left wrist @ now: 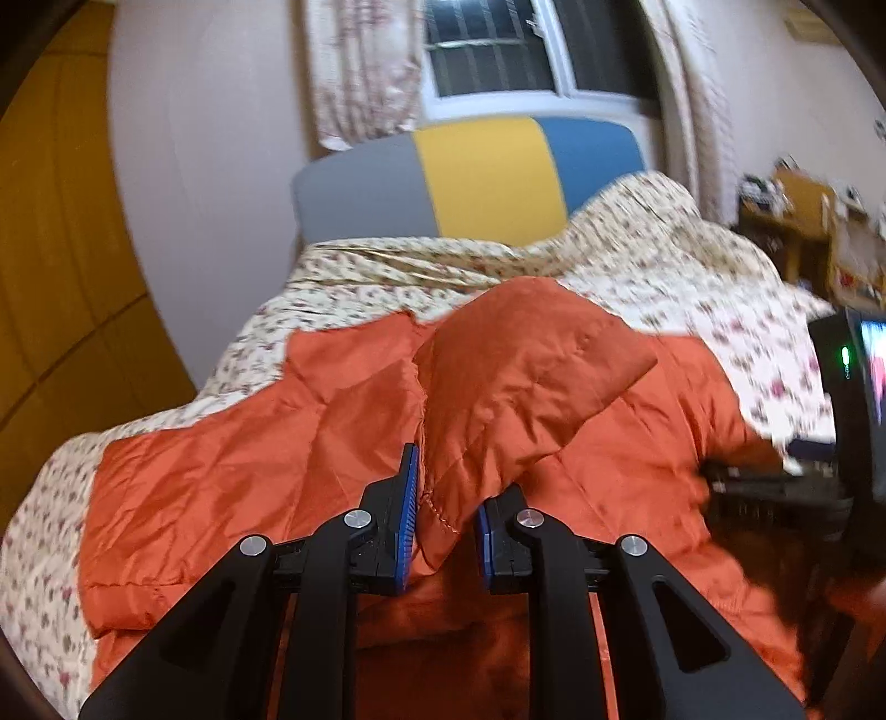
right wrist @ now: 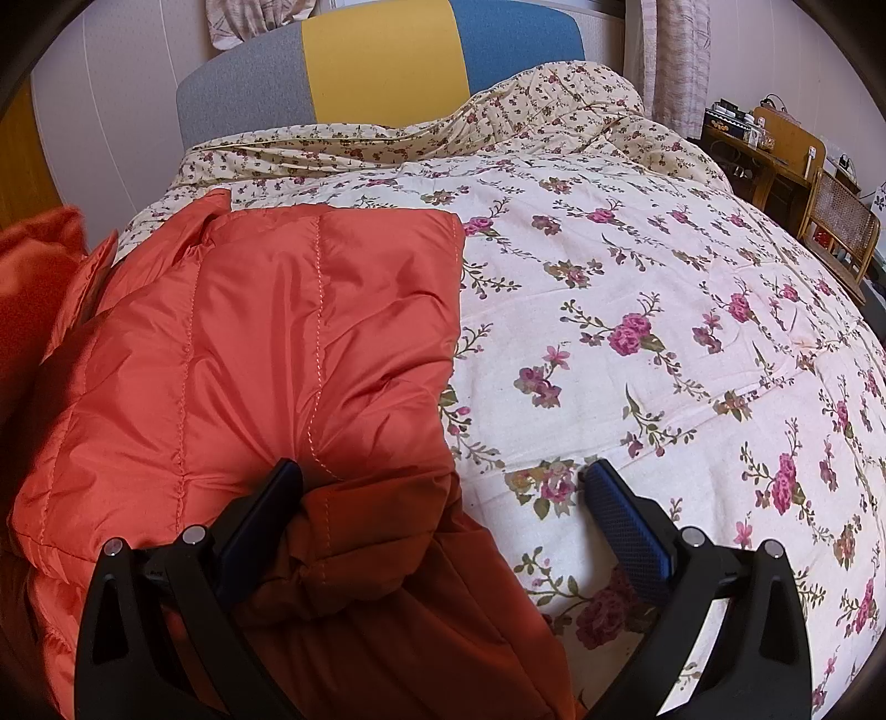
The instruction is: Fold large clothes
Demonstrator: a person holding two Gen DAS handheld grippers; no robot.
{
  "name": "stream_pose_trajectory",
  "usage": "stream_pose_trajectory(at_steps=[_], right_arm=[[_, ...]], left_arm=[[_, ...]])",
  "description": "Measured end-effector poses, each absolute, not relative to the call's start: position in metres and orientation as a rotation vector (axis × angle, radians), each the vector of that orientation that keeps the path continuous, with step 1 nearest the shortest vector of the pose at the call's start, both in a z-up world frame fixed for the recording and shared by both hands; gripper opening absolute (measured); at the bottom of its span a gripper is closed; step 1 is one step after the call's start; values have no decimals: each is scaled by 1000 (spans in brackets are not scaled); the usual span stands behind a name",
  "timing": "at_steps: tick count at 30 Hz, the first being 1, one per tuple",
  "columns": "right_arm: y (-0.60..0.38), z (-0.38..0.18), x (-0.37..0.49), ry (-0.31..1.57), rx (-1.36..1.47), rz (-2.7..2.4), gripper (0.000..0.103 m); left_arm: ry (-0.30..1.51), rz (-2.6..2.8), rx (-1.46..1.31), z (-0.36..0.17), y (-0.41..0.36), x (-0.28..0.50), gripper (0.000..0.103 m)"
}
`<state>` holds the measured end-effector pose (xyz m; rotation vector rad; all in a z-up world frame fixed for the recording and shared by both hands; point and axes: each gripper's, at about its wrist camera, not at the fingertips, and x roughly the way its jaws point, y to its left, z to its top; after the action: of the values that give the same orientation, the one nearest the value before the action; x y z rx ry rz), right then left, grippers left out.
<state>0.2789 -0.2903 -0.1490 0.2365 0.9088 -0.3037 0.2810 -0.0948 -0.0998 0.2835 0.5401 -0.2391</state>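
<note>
Orange quilted nylon, puffy and sheeny, makes up the jacket, which is spread on the floral bedspread ahead of both tongs. A stitched edge of it is pinched between the nearly closed pads of the left gripper, with a raised fold carried just beyond its tips. The right gripper is held spread wide; its left finger rests on the jacket's near corner, its right finger over bare bedspread, nothing pressed between.

The garment is judged light, soft and springy, with a slippery shell, so folds may puff back and slide. Seamed hems and corners are judged the surest places to be taken hold of.

A soft, yielding bed is offered as the work surface. Beyond the tongs, a grey, yellow and blue headboard, a curtained window, and to the right a cluttered wooden desk with a chair are seen.
</note>
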Motion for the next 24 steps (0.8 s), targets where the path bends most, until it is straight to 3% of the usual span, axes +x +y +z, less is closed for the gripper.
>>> stream_pose_trajectory(at_steps=[6,9,10,14,15,24], right_arm=[[-292,-149,278,908,238,-303,101],[-291,-149,278,909,236,-304,101],[-291,-149,278,908,235,-304,101],[-291,-149,279,909,235,-305,101],[-291,-149,279,908,236,-305,101],[-291,-150,279,908,238,-303,101]], left_arm=[[648,-271,347,-130,-107,293,20],[665,-267,368,-134,-110,295,32],[664,-268,372,-134,-111,295,38],[622,-308,332,-120,-104,281,83],[612,-338,311,-115,-100,276,87],[572,-300,186,-88,-31,248,90]])
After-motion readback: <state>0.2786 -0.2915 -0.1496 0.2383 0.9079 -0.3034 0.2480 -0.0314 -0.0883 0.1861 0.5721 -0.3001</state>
